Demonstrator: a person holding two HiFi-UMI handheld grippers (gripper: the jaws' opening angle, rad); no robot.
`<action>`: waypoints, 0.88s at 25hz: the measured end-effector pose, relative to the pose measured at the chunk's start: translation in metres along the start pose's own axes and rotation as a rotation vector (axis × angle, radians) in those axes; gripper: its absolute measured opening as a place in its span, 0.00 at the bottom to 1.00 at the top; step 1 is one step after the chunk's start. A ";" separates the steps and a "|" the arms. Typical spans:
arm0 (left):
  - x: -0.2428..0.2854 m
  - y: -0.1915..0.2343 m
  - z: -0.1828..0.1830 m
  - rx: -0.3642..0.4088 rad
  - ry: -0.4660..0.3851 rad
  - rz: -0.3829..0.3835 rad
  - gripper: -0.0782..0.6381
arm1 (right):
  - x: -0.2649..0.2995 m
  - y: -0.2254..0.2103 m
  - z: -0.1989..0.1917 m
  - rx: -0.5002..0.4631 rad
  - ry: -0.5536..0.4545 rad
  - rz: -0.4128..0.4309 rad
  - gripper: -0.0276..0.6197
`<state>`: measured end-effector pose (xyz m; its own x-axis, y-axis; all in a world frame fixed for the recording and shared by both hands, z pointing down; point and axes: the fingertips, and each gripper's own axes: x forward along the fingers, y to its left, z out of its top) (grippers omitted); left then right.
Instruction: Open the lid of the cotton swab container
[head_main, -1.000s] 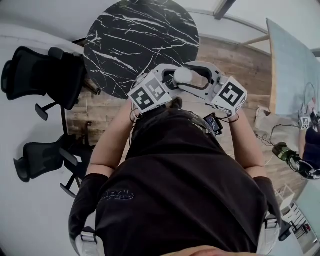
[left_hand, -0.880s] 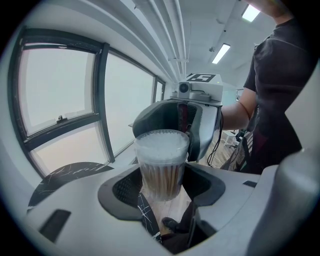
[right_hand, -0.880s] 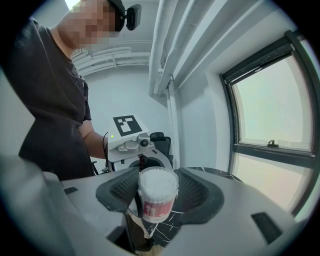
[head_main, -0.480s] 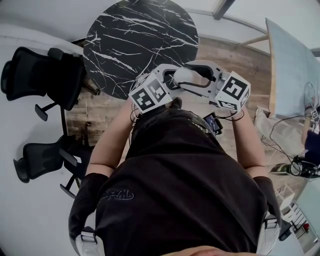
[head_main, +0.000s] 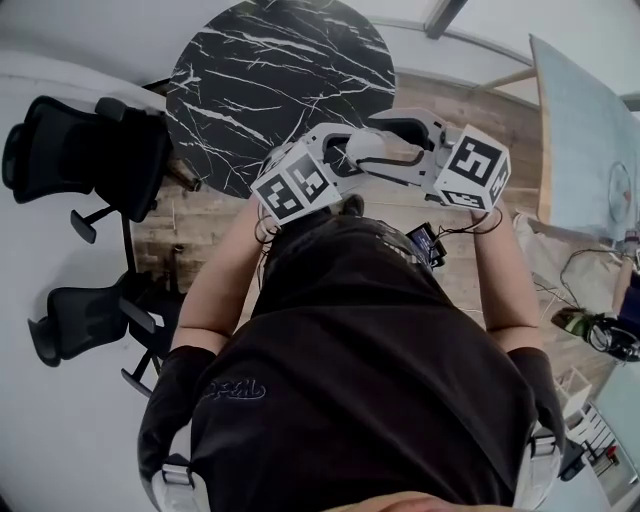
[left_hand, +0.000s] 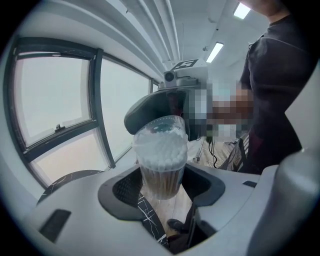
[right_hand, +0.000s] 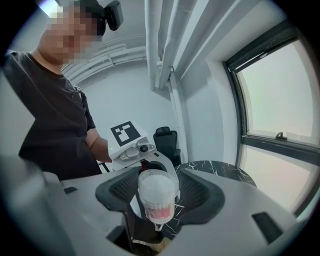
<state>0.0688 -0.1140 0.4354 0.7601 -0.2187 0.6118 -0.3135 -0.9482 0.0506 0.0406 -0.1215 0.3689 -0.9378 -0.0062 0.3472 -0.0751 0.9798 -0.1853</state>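
A wood floor (head_main: 480, 120) runs under it all, and big windows (left_hand: 50, 110) fill one wall. A round black table (head_main: 280, 70) with white lines like cracks stands just ahead of the person. The person wears a black shirt (head_main: 370, 380); there is a faint print on one sleeve, too dim to read. Two black chairs (head_main: 90, 150) stand off to the left, well away from the hands. Wires and small gear (head_main: 590, 325) lie on the floor far to the right. Long lights (left_hand: 215, 51) shine on the ceiling. The left hand-held gripper (left_hand: 162, 185) is partly closed and squeezes the bottom end of the swab box (left_hand: 161, 150), where the brown sticks show. The right hand-held gripper (right_hand: 157, 192) comes from the other side, and its jaws are closed on the lid (left_hand: 161, 125) at the top end. The box is up in the air in front of the person's chest, between the two grippers and near the table's edge, touching only the jaws. The lid is clear and is on the box. White fluffy swab tips (right_hand: 157, 192) pack the box under it. Each gripper has a cube (head_main: 475, 165) with black and white squares, with no words on it.
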 end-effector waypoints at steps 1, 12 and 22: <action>0.000 0.000 0.000 0.004 0.003 0.000 0.46 | -0.002 0.000 0.003 -0.006 -0.009 -0.004 0.45; 0.007 -0.013 -0.004 0.038 0.032 -0.049 0.46 | -0.016 -0.018 0.035 -0.037 -0.113 -0.077 0.45; 0.018 -0.030 -0.005 0.068 0.038 -0.099 0.46 | -0.023 -0.035 0.029 0.014 -0.168 -0.146 0.45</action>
<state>0.0884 -0.0884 0.4490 0.7631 -0.1155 0.6358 -0.1975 -0.9785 0.0593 0.0552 -0.1609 0.3409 -0.9598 -0.1824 0.2136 -0.2180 0.9632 -0.1570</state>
